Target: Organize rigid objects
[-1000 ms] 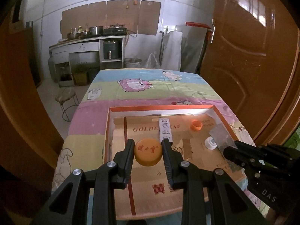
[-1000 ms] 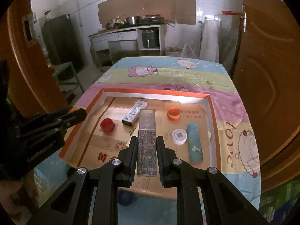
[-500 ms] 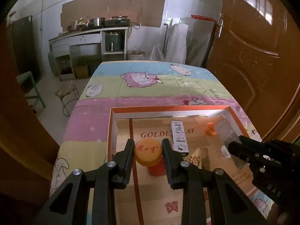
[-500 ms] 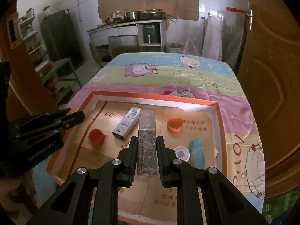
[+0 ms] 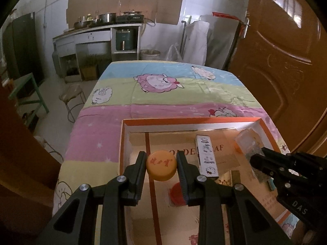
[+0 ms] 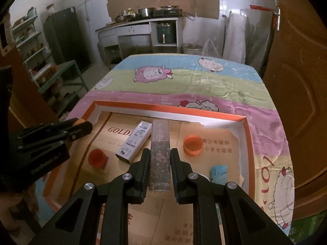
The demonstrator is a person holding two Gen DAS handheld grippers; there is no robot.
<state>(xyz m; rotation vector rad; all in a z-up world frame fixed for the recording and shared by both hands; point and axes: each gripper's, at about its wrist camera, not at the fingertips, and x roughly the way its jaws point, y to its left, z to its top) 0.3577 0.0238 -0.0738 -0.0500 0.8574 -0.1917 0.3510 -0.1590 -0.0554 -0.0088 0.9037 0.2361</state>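
Both loads stayed clamped as you advanced over the orange-rimmed tray (image 6: pixel 246 134): left gripper (image 5: pixel 161 168) on yellow cap (image 5: pixel 161 165), right gripper (image 6: pixel 160 167) on lip-gloss box (image 6: pixel 160 155), unplaced.

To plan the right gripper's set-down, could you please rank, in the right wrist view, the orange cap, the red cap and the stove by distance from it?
From the right gripper:
1. Orange cap, just right, in the tray.
2. Red cap, farther left, in the tray.
3. Stove, on the far counter.
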